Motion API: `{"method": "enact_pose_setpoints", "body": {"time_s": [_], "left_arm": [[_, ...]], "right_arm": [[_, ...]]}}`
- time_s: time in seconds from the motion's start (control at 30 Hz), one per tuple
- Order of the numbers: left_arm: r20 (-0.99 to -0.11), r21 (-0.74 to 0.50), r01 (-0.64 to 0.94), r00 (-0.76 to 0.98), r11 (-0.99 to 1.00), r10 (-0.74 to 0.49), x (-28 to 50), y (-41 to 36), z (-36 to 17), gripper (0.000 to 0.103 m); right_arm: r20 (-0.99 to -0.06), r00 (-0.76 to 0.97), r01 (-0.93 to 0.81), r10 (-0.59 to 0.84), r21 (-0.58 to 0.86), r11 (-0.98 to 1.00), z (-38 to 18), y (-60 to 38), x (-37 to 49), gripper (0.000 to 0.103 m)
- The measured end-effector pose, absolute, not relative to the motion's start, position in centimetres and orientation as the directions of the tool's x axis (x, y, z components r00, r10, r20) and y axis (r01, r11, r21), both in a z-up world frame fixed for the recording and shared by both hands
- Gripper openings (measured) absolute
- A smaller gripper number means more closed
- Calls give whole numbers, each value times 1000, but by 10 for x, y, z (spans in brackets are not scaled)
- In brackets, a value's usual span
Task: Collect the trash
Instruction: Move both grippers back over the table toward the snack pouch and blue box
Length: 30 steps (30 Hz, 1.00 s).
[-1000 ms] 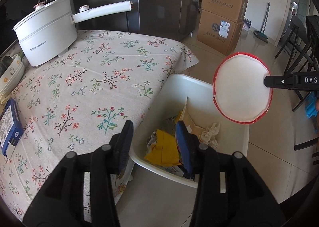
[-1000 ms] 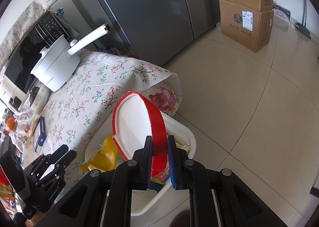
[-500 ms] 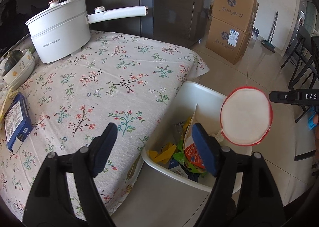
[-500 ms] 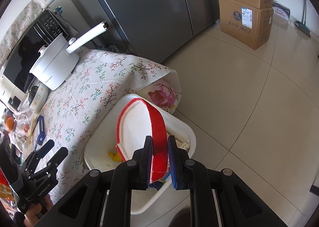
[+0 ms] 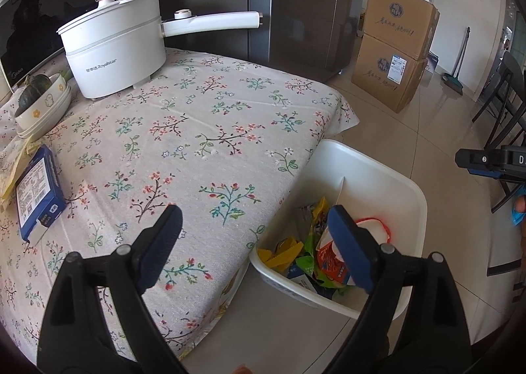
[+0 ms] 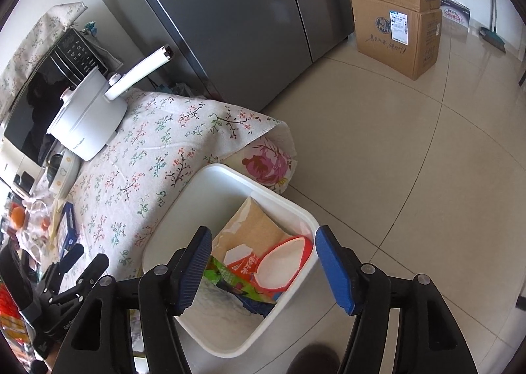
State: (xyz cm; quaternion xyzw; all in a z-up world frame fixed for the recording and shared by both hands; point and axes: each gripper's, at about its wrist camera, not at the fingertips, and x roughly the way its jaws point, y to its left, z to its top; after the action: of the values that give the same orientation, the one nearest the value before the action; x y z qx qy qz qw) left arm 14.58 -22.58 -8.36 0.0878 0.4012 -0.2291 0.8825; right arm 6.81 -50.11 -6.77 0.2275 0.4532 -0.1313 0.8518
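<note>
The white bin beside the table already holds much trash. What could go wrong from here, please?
1. The red-rimmed paper bowl lies tilted on top of the wrappers in the white bin; it might tip out if the bin is bumped.
2. The bin stands close against the hanging tablecloth, so a snag on the cloth could shift the white pot.
3. The blue box remains on the table and could be missed.

Left claw [image 5: 253,245], right claw [image 6: 263,265]: jaws just opened, empty
</note>
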Motion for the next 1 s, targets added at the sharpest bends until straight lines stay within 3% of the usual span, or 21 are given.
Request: {"method": "enact_pose_setpoints", "body": {"time_s": [0.3,1.0], "left_arm": [[-734,-27,430,605,903,-310,151,-204,-73,94],[-714,-13,277,670,961,-203,167,-105,-58,95]], "right_arm": [[-823,567,403,-27,248,881,-61,-484,83,77],[-802,597,267,14,215,939,-47,-398,143,79]]}}
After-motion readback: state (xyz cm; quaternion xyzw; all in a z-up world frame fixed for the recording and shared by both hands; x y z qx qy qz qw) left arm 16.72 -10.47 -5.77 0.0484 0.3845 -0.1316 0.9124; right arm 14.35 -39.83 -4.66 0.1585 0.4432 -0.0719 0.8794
